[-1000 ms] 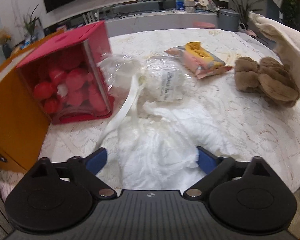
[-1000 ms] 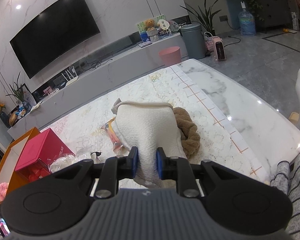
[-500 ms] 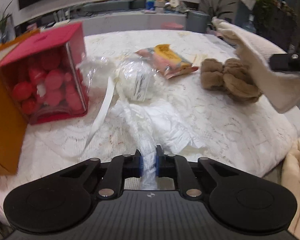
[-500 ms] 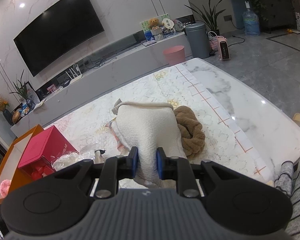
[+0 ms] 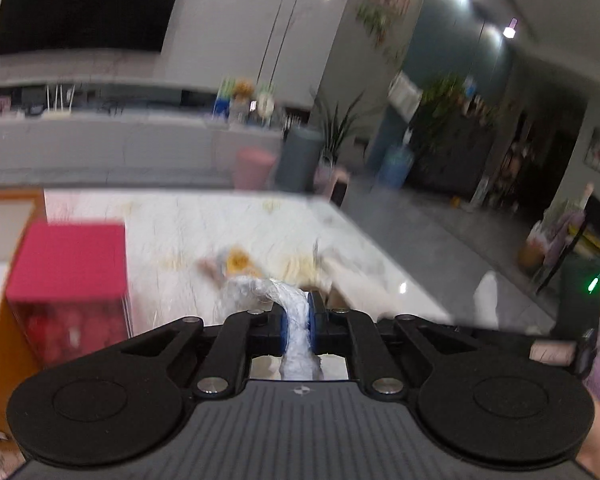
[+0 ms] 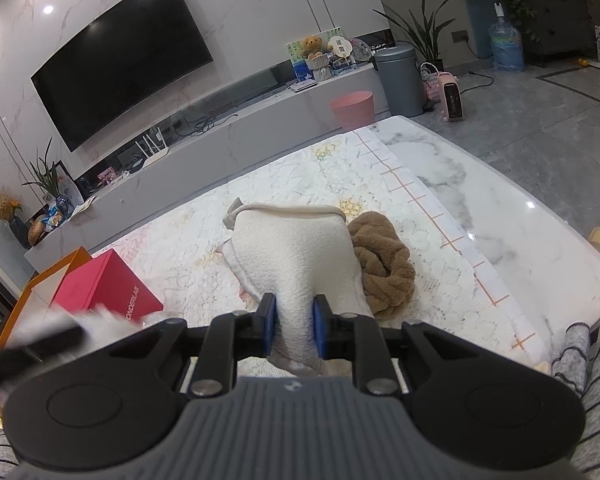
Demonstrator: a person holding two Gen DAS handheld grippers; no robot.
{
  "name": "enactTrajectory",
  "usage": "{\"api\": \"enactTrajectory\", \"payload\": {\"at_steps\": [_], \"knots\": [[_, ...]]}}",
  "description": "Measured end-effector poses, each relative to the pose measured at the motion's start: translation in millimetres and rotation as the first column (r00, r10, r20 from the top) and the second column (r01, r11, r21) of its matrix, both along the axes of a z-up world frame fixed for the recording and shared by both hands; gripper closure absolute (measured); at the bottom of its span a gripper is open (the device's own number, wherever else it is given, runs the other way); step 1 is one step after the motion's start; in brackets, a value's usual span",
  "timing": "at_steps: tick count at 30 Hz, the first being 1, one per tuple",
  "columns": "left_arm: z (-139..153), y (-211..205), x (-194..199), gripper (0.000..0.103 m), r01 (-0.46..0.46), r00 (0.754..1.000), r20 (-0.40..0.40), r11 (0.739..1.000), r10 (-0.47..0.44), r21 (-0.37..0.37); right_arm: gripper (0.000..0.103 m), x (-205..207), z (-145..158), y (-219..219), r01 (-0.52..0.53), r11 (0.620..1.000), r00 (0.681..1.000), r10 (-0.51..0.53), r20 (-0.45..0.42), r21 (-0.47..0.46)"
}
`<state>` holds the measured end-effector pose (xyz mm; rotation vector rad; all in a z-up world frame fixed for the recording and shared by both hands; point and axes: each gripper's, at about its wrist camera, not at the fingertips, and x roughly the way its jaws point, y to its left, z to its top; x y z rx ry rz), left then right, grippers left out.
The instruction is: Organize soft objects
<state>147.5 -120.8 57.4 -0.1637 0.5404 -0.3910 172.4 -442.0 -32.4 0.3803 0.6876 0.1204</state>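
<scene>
The right wrist view looks down along the right gripper [image 6: 294,330], whose blue pads [image 6: 269,328] are clenched on the near end of a cream fleece pouch [image 6: 296,256] with a stitched rim at its far edge; the pouch stands out from the jaws above the table [image 6: 500,216]. Just to its right, touching its side, a brown knotted plush cushion [image 6: 384,268] lies on the white lace tablecloth [image 6: 284,172]. At the near left stands a red box [image 6: 108,288] with white lettering on its lid that reads "ONDERLAB", the first letter hidden by a blurred white mass at the left edge; beside the red box an orange box [image 6: 48,276] reaches the table's left rim. Beyond the table a dark wall television [image 6: 120,60] hangs over a long grey console, with a small teddy bear [image 6: 312,46], a pink bin [image 6: 352,108] and a grey bin [image 6: 400,80] to the far right. A striped grey sleeve [image 6: 584,352] shows at the near right. The left wrist view is smeared by motion; the left gripper [image 5: 298,316] is clamped on a strand of white crinkled plastic bag [image 5: 296,320], which passes between its pads and bunches just beyond them toward the left. Its jaws closed on this bag within the last second. The red box [image 5: 68,256] sits at the left with blurred red round shapes behind its clear front, and an orange and pink packet [image 5: 236,264] lies farther out on the cloth; no writing there can be read.
</scene>
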Motion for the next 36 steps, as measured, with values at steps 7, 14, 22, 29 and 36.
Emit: {"api": "enactTrajectory", "payload": {"at_steps": [7, 14, 22, 29, 36], "knots": [[3, 24, 11, 0.094, 0.112, 0.988, -0.105, 0.994, -0.111, 0.008, 0.085, 0, 0, 1, -0.009, 1.0, 1.0, 0.009, 0.002, -0.004], [9, 16, 2, 0.095, -0.005, 0.999, 0.045, 0.959, -0.008, 0.284, 0.085, 1, -2, 5, -0.02, 1.0, 1.0, 0.02, -0.009, -0.014], [-4, 44, 25, 0.096, 0.068, 0.992, -0.109, 0.994, -0.059, 0.084, 0.085, 5, -5, 12, -0.04, 0.999, 0.999, 0.039, -0.022, -0.034], [-2, 74, 22, 0.096, 0.02, 0.994, -0.109, 0.997, -0.013, 0.068, 0.085, 8, -9, 16, -0.05, 0.998, 0.998, 0.049, -0.036, -0.033], [-13, 91, 31, 0.096, 0.027, 0.988, -0.15, 1.0, -0.027, 0.0, 0.085, 9, -13, 25, -0.071, 0.996, 0.996, 0.068, -0.049, -0.056]]}}
